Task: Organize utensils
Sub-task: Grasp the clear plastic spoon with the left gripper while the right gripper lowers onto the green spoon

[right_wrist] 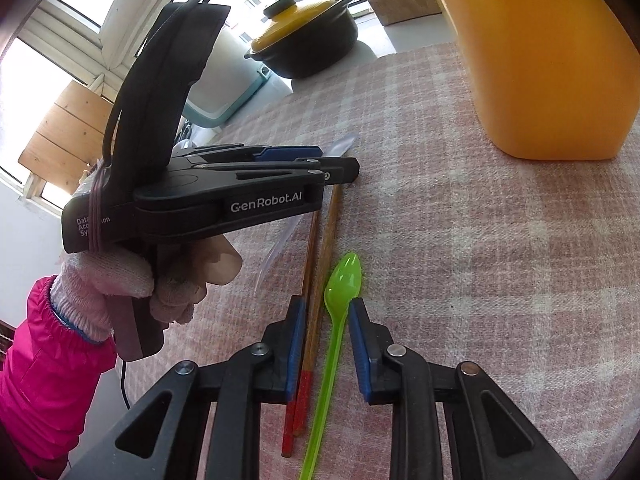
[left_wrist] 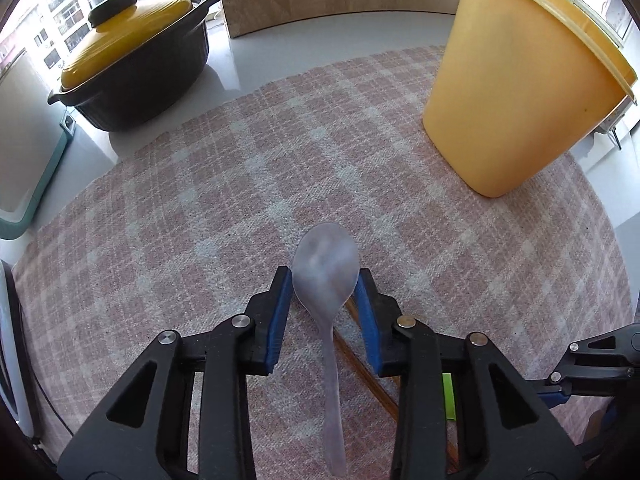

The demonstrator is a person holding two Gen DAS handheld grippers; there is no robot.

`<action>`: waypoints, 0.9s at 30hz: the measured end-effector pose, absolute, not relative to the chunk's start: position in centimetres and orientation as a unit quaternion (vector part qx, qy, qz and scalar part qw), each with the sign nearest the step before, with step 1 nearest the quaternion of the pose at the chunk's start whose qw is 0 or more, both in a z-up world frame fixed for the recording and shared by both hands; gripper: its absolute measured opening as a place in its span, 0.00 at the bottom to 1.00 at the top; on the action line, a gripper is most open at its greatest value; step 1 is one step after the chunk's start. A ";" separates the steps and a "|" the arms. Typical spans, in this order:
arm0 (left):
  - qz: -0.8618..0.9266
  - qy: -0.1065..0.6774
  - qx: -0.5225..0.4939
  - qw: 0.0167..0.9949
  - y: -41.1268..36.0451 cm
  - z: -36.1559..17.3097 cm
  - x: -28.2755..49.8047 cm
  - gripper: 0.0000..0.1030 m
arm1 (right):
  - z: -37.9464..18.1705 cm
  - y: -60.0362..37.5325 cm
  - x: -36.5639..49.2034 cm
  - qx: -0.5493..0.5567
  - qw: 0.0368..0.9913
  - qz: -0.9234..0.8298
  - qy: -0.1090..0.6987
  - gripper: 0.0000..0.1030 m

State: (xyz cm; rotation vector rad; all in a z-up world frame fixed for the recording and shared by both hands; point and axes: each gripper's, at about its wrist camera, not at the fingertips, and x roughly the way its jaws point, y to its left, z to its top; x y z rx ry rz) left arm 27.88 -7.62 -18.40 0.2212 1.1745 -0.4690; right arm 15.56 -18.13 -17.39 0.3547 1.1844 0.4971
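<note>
We hold two grippers low over a checked cloth [left_wrist: 200,208], both angled steeply down. The left gripper [left_wrist: 325,284] has its blue pads at either side of the bowl of a clear spoon [left_wrist: 325,264]; they look to touch the bowl's edges, though we cannot tell how firmly they press. The spoon's handle runs back toward the camera between the jaws. Under it lie brown chopsticks [left_wrist: 360,356], and a sliver of green shows by the right finger.

From the right wrist we see what the left view hides: a gloved hand [right_wrist: 132,280] in a pink sleeve [right_wrist: 52,380] gripping the left gripper's handle, the tool seen side-on with its tip down on the cloth. The right gripper [right_wrist: 323,324] stands with jaws partly spread around the green spoon [right_wrist: 340,292] and the chopsticks, which lie flat on the cloth side by side; the left pad is at the chopsticks, the right pad just beside the spoon's neck, and we cannot tell whether they press. The chopsticks' near ends are red.

Farther off, the orange bin [left_wrist: 516,92] stands on the cloth to the right; only the left view shows its rim. Beyond the cloth's far-left edge sits a dark pot [left_wrist: 140,76] with a yellow lid [left_wrist: 128,36], with windows behind.
</note>
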 end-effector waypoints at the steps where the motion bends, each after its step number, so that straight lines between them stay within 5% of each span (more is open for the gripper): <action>1: -0.222 0.548 0.097 0.800 -7.4 -18.4 28.1 0.32 | -17.5 -18.0 15.7 0.162 0.785 0.230 0.551 0.22; 15: -0.235 0.552 0.015 0.800 -4.4 -17.6 29.0 0.31 | -18.5 -16.5 17.8 0.139 0.779 0.217 0.572 0.22; 27: -0.228 0.546 -0.022 0.806 -1.8 -17.5 28.7 0.30 | -18.2 -12.3 19.5 0.012 0.782 0.214 0.585 0.29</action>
